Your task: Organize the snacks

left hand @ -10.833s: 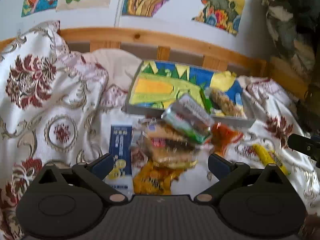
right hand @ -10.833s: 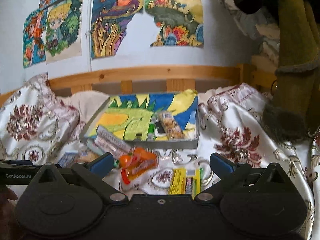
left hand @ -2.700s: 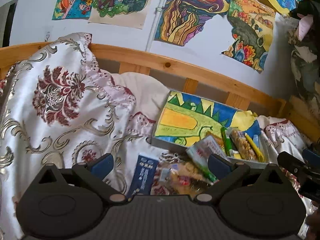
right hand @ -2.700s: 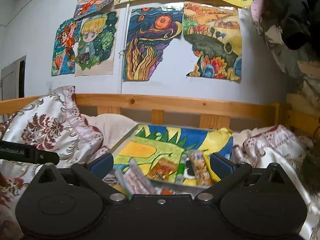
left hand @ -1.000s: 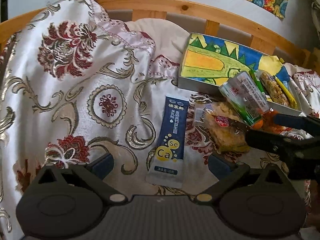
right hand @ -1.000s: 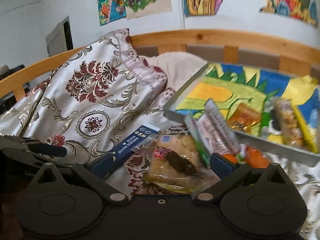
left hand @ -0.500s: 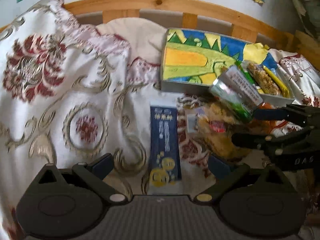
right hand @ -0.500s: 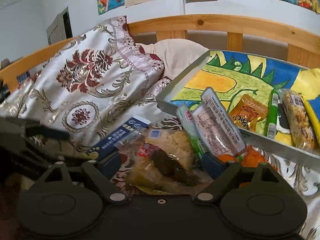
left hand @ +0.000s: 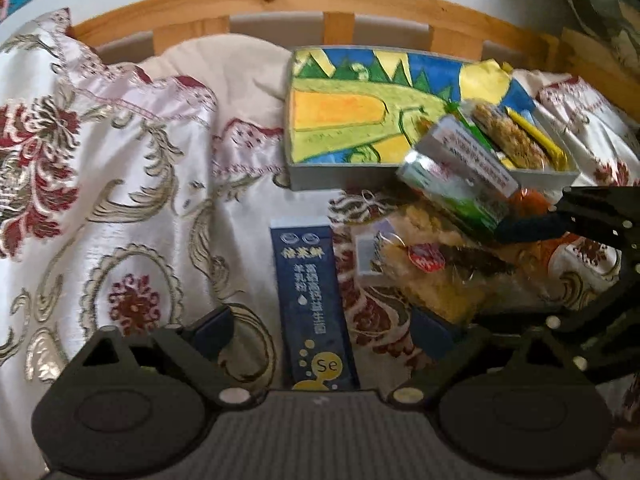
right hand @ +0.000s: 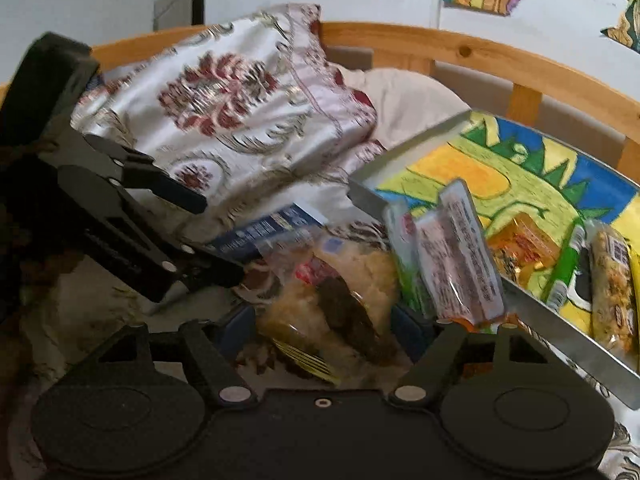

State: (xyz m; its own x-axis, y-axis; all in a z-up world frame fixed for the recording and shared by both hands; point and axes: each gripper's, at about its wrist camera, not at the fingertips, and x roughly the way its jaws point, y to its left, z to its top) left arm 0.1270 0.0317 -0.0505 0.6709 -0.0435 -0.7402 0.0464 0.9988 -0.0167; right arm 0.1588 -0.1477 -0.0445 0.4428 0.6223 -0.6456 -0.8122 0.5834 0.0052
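At lower centre of the right view, a clear-wrapped pastry point(right hand: 340, 304), pale yellow with a dark filling, lies on the bed between the right tongs point(right hand: 326, 326), whose jaws have just been closing around it. The left tongs point(left hand: 320, 330) stand wide over a dark blue sachet point(left hand: 310, 292).

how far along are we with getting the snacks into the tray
Partly done. Already in the tray: an orange packet, a green stick and a granola bar. In hand: the right gripper has just been closing around the clear pastry bag; the left gripper, also closing, straddles the blue sachet. The green-and-white packs leaning on the rim remain.
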